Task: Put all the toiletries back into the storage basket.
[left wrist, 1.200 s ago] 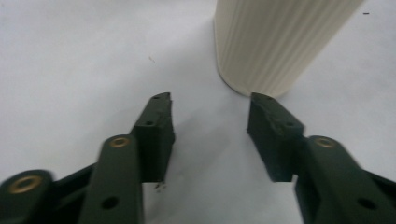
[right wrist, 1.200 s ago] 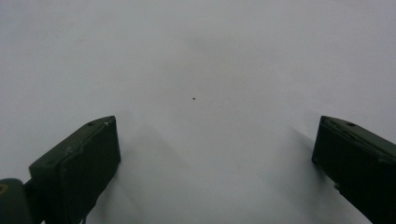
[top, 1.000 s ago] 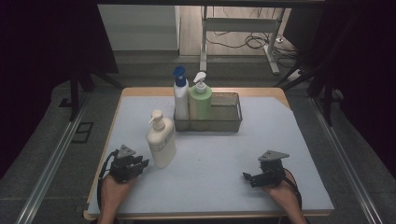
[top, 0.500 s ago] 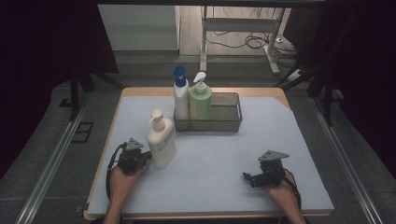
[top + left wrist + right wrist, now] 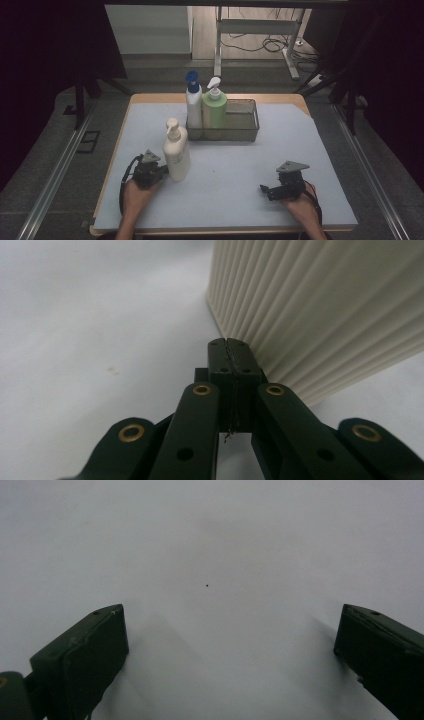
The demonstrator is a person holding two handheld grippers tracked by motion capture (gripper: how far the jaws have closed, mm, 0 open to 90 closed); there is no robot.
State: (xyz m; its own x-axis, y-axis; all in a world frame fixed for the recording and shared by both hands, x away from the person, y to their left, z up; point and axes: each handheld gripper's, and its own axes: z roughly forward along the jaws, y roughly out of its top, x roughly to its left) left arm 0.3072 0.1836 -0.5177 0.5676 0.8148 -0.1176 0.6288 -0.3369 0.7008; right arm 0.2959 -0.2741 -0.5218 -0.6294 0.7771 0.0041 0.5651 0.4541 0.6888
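Note:
A cream pump bottle (image 5: 176,152) stands upright on the pale mat (image 5: 235,165), left of middle. My left gripper (image 5: 162,171) lies low at the bottle's left side, shut with nothing between its jaws. In the left gripper view the closed tips (image 5: 231,347) sit right at the foot of the ribbed cream bottle (image 5: 320,305); I cannot tell if they touch it. My right gripper (image 5: 263,190) rests near the front right of the mat, pointing left. Its jaws stand wide open over bare mat, as the right gripper (image 5: 230,630) view shows.
A dark mesh basket (image 5: 240,129) stands at the back middle of the mat. In its left end are a white bottle with a blue pump (image 5: 194,105) and a green bottle with a white pump (image 5: 214,110). The basket's right half holds nothing.
The left hand has slid right and slightly away from the person, up to the cream bottle's side. The right hand and the bottles have stayed put.

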